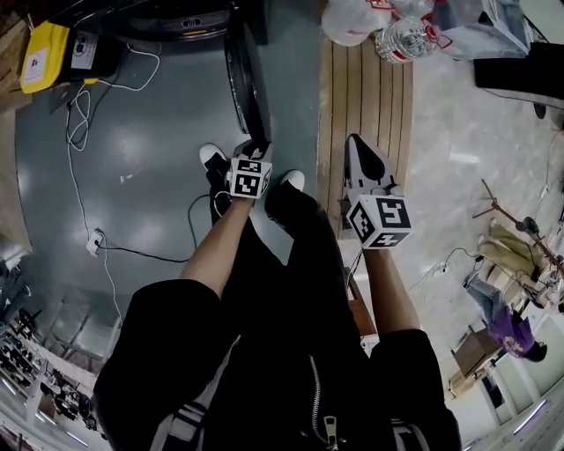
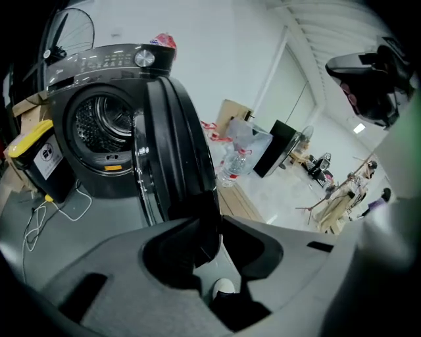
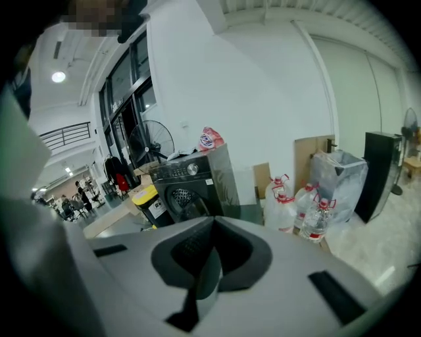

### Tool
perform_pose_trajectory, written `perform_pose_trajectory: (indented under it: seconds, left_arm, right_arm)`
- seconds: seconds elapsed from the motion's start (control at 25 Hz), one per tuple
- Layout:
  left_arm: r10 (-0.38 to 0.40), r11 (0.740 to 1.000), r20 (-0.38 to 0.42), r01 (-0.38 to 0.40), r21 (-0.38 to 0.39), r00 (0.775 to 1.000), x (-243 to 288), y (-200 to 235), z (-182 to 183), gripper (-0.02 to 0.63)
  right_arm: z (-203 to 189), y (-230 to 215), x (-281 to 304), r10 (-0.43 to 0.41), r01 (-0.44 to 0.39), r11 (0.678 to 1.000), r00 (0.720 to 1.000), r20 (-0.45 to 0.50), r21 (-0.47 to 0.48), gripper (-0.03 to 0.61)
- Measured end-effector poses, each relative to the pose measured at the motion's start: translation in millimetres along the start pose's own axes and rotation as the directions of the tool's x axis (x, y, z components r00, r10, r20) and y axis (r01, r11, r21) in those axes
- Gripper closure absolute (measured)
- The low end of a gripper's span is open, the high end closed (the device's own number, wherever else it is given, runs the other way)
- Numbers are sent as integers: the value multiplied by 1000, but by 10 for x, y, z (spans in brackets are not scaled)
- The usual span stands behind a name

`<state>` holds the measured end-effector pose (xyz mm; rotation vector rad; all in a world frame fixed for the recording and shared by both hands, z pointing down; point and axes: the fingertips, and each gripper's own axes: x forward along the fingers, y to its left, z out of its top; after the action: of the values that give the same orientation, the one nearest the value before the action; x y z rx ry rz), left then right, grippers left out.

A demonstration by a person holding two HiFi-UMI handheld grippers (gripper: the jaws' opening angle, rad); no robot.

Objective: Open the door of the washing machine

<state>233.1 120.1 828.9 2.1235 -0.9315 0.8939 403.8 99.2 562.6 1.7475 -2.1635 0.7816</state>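
Observation:
The black washing machine stands at the top of the head view, and its drum is exposed. Its round door is swung out and seen edge-on; it fills the middle of the left gripper view. My left gripper is at the door's free edge, and that dark edge runs down between the jaws, which are closed on it. My right gripper hangs apart to the right over the wooden pallet, its jaws together with nothing in them. From there the washing machine is seen farther off.
A yellow-lidded bin stands left of the machine, and white cables trail over the grey floor. A wooden pallet to the right carries water bottles and plastic bags. My shoes stand just below the door. A fan stands behind the machine.

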Motion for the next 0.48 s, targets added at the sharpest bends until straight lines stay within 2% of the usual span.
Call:
perform_pose_trajectory:
  seconds: [0.28,0.48]
  left_arm:
    - [-119,993,33,118,22,992,324,-543,369,497]
    - [-146,989,60,143,45,987,244,-568,576,511]
  right_arm:
    - [32,-418,-135,-49,49,998,999,3,25,575]
    - [103,-401,-102,-62,62,997,998,8,36,575]
